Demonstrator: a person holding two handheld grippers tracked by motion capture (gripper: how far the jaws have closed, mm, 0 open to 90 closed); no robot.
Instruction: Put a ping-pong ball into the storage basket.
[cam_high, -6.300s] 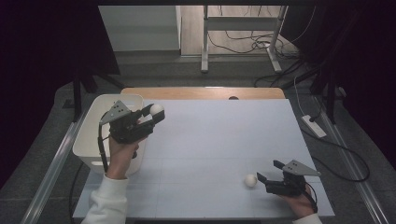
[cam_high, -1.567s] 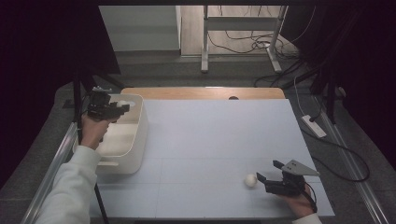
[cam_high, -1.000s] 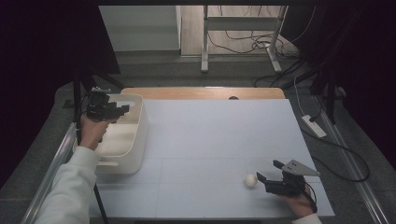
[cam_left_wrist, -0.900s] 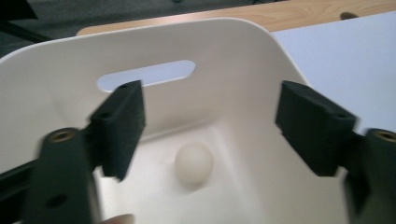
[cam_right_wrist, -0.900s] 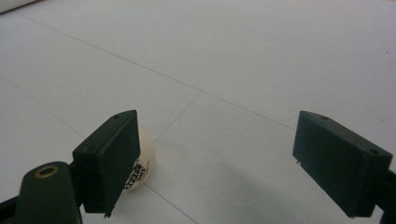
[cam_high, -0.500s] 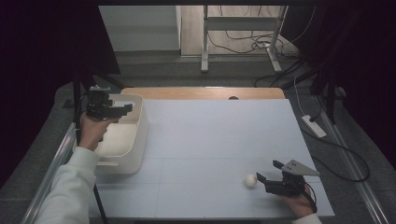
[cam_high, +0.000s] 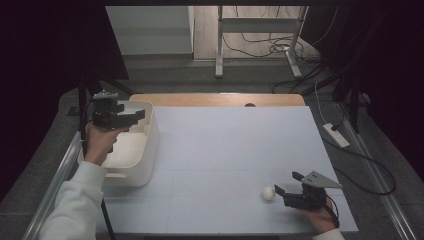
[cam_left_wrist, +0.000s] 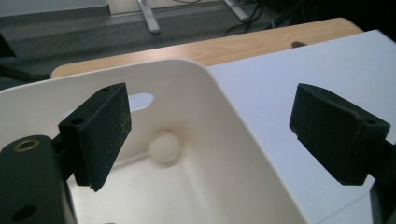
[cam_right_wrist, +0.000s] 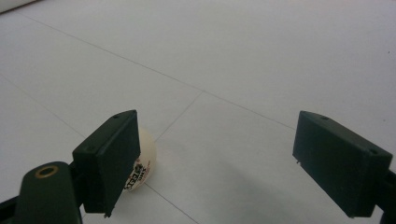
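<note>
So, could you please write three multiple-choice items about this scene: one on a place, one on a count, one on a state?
1. Where does the ball seen between the left gripper's jaws lie?
A. inside the white bin
B. on the wooden table edge
C. on the floor

2. How many white balls are in sight in all?
A. one
B. two
C. four

3. How do the right gripper's jaws stand?
A. shut on the ball
B. shut on nothing
C. open

Answers:
1 A, it rests on the bin's bottom by the far wall.
2 B, one in the bin, one printed ball on the white table top.
3 C, a wide gap shows, with that ball beside one pad.
</note>
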